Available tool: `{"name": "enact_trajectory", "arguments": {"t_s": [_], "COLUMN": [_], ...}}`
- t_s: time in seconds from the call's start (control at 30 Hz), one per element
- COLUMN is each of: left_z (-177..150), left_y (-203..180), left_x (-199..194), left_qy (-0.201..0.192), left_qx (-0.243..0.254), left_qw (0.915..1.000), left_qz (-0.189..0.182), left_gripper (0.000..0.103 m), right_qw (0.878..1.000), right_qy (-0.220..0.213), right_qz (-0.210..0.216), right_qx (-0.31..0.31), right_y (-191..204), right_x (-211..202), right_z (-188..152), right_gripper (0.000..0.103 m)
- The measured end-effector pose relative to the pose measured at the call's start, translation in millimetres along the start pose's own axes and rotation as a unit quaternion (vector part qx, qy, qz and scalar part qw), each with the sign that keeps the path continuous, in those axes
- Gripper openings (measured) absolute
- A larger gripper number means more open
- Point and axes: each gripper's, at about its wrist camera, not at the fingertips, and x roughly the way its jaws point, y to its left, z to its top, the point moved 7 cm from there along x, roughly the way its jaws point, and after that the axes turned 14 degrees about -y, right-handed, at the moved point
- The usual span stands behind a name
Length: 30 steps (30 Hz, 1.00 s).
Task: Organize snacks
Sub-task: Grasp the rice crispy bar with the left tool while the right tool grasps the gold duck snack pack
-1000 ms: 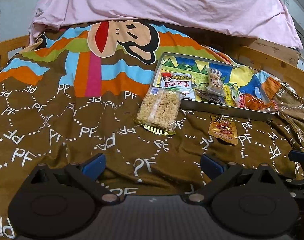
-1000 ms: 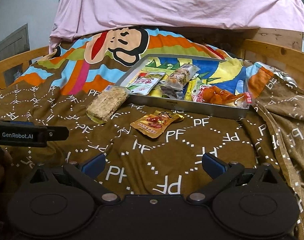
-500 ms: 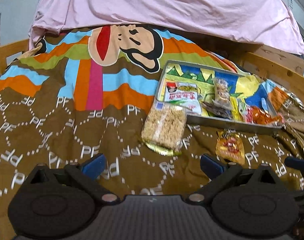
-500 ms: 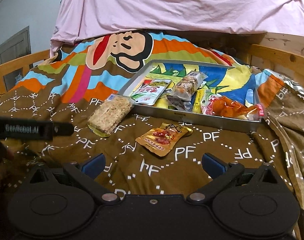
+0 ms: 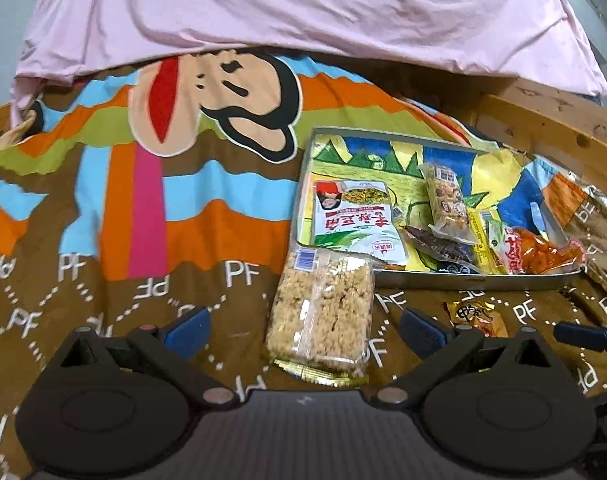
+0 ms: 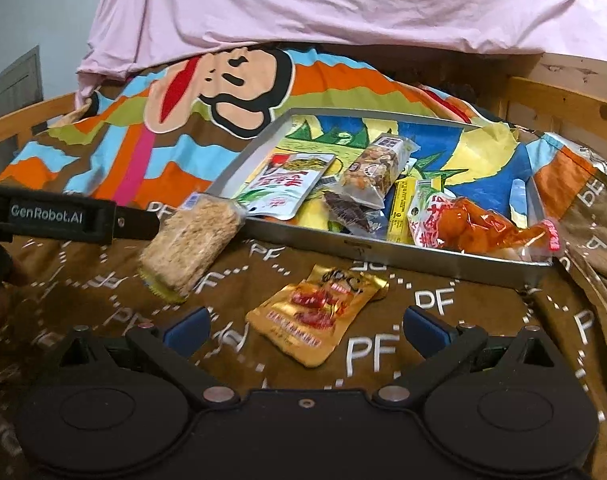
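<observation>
Up close, the left gripper (image 5: 303,328) has its fingers (image 5: 187,326) spread wide, one on either side of the clear-wrapped rice-crisp bar (image 5: 323,312), touching neither side of it that I can see. The bar lies flat on the brown PF-print bedspread (image 5: 103,280), long axis running away from the camera, its barcode end resting against the near left corner of the metal tray (image 5: 475,280) and its gold sealed end toward the gripper. The right gripper (image 6: 303,326) also has its fingers (image 6: 425,326) spread, empty, hovering over the gold snack packet (image 6: 319,316), which lies flat on the bedspread just in front of the tray, its long axis slanting from near-left to far-right. Inside the tray sit a white-and-green pouch (image 5: 355,220), a nut bar (image 5: 447,200) and an orange chicken-leg pack (image 6: 479,224).
</observation>
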Motion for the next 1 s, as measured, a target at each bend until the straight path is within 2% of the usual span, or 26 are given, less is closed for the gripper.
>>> {"name": "enact_trajectory", "arguments": {"t_s": [0.17,0.5,0.8,1.0], "left_z": [-0.9,-1.5,-13.2,-18.3], "left_y": [-2.5,-11.3,-15.2,-6.4], "left_x": [22.4,59.9,78.5,89.1], "left_qy": [0.008,0.015,0.050,0.087], "left_qx": [-0.004,0.020,0.025,-0.004], "left_qw": [0.9999,0.9992,0.9971,0.9953], "left_qz": [-0.013,-0.033,-0.051,-0.042], "left_gripper": [0.102,0.102,0.102,0.102], "right_qw": [1.000,0.998,0.997,0.997], "right_qy": [0.004,0.030,0.046,0.054], "right_qz": [-0.015,-0.047,-0.057,-0.062], "right_qx": [0.008,-0.004,-0.010,-0.014], "right_y": [-6.2,-13.0,-4.9,-3.8], "right_x": [24.9,59.6,74.2,78.0], "right_z": [3.0,-1.4,-9.5,-11.7], "right_gripper": [0.102,0.102,0.102,0.102]}}
